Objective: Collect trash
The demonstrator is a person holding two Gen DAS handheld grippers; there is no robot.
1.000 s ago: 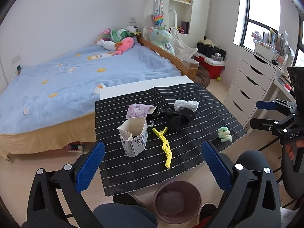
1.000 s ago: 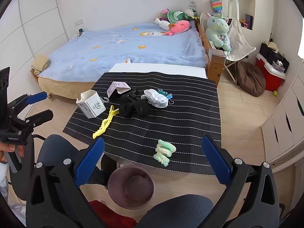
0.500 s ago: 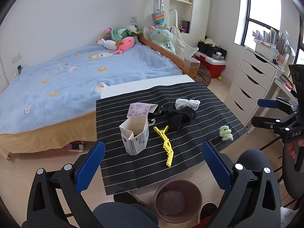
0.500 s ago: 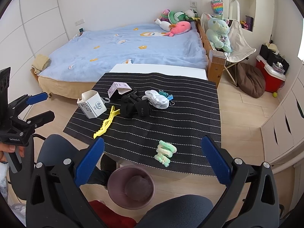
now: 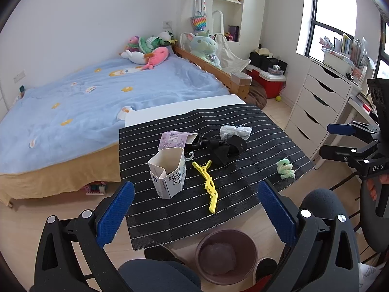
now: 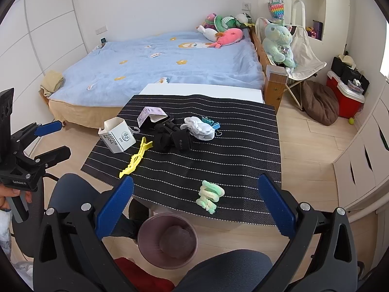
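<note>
Left hand-held gripper: held above the near edge of the tabletop, blue-padded fingers spread wide, nothing between them; also seen from the right wrist view at the far left, gripped by a hand.
Right hand-held gripper: likewise spread wide and empty, held over the near edge; seen from the left wrist view at the far right.
Tabletop: white, mostly covered by a black striped mat that overhangs the near edge.
Sock box: an opened white carton printed "COTTON SOCKS", standing upright near the left edge of the mat.
Purple card: lying just behind the sock box, toward the far edge.
Yellow clip: lying flat just right of the sock box, its length running toward the near edge.
Black bundle: crumpled near the middle of the mat.
White sock bundle: touching the black bundle on its far side.
Green scrunchie: alone near the right near corner, well apart from the rest.
Waste bin: a round brownish bin on the floor below the near edge, between the two grippers, with a pale crumpled lump inside.
Bed: blue-covered, beyond the far edge of the tabletop.
</note>
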